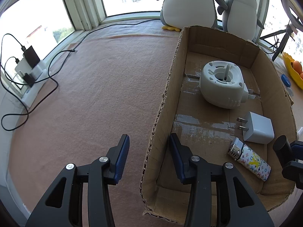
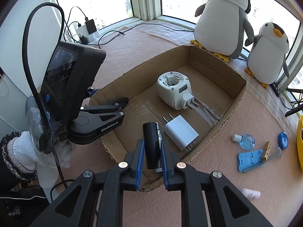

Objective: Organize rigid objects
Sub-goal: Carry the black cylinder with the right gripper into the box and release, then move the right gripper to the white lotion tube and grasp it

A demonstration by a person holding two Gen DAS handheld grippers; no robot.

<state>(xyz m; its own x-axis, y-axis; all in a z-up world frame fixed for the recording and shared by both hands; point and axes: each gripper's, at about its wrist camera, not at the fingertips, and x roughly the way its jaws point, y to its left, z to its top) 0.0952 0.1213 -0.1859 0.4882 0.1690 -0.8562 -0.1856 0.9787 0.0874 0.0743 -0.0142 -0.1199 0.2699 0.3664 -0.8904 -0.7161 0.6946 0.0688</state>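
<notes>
right gripper (image 2: pixel 151 151) is clamped on a black cylinder (image 2: pixel 151 143), held over the near end of the cardboard box (image 2: pixel 227 113). left gripper (image 1: pixel 149 158) is wide open and holds nothing, its jaws straddling the box's left wall. inside the box: white round plug-in device (image 1: pixel 222 84) near the far end, white charger cube (image 1: pixel 258 128) nearer, patterned lighter (image 1: pixel 249 159) lying flat just beside the cube. two penguin plushies (image 2: pixel 225 19) stand behind the box
</notes>
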